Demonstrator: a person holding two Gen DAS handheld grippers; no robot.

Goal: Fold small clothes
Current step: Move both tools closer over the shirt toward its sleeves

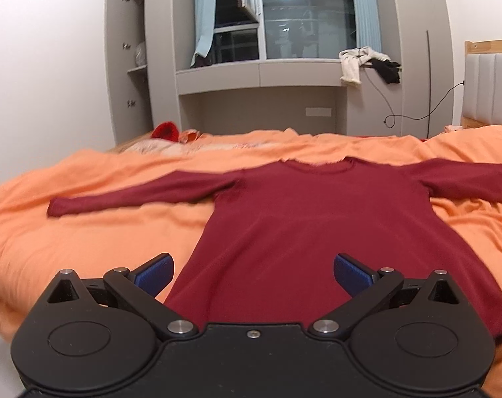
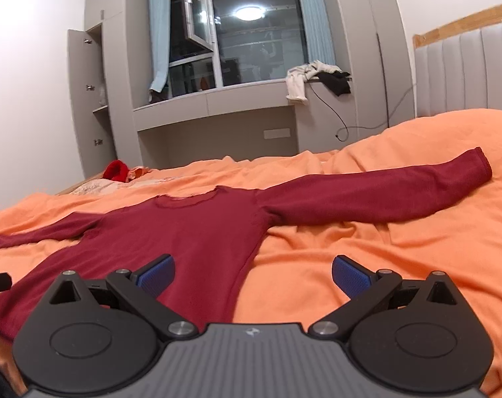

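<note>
So the orange bedspread is serving as the folding surface, and the dark red long-sleeved top is lying flat across the middle of both frames, sleeves stretched toward the left and right edges, probably laid out for a first fold. The left gripper is sitting at bottom centre, jaws spread wide, gripping nothing, over the top's hem. The right gripper is likewise gaping empty, straddling the top's side edge, blue pads apart.
</note>
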